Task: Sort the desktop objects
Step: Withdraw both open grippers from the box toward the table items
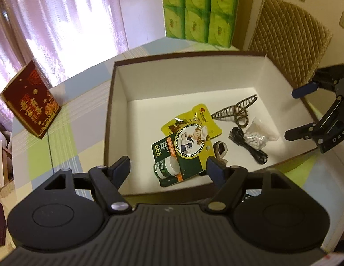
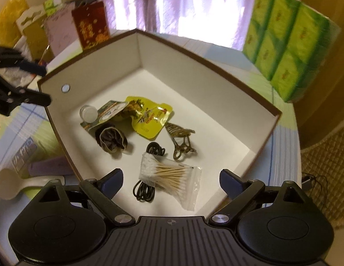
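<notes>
- Here, left wrist view: the left gripper (image 1: 168,166), jaws apart and empty, sits at lower centre over the box (image 1: 118,119). Inside lie a green card (image 1: 185,153), a yellow pouch (image 1: 200,119) and a black cable (image 1: 249,146). The right gripper (image 1: 298,113) is at the right edge, jaws apart.
- Right wrist view: the right gripper (image 2: 171,180), jaws apart and empty, is at lower centre above a bag of cotton swabs (image 2: 169,175). A hair clip (image 2: 180,141) lies mid-frame, with a dark scrunchie (image 2: 111,140) to its left.

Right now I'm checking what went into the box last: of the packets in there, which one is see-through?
The bag of cotton swabs, lying across the black cable nearest the right tongs. The yellow pouch and green Mentholatum card are opaque printed packaging.
</notes>
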`<control>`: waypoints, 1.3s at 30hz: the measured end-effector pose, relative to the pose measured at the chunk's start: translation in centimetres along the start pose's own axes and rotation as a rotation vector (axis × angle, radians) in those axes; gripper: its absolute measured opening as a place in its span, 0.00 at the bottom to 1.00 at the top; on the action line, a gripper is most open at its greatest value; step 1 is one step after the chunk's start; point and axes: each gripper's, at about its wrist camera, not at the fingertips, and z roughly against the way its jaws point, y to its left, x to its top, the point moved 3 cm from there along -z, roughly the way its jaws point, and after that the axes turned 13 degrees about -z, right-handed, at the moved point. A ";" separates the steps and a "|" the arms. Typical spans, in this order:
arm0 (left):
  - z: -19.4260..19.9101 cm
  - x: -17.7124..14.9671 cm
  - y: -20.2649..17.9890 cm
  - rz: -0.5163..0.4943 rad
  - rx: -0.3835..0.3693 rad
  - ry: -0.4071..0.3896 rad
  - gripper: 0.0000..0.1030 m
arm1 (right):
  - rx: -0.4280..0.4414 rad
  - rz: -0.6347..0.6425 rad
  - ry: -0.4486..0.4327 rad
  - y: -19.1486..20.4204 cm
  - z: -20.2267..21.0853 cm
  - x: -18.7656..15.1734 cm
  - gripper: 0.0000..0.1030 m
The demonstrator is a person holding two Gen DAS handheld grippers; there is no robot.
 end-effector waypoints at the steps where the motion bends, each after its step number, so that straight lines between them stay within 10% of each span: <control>1: 0.5 -0.3 0.1 0.011 0.002 -0.004 0.70 | 0.000 -0.014 -0.015 0.0 0.4 -0.2 0.89; 24: 8.9 -9.6 -0.6 0.211 0.086 -0.002 0.70 | 0.092 -0.154 -0.214 5.1 7.8 -4.7 0.89; 39: 9.5 -14.7 -2.0 0.276 0.103 0.057 0.71 | 0.091 -0.252 -0.053 7.1 4.7 -11.4 0.90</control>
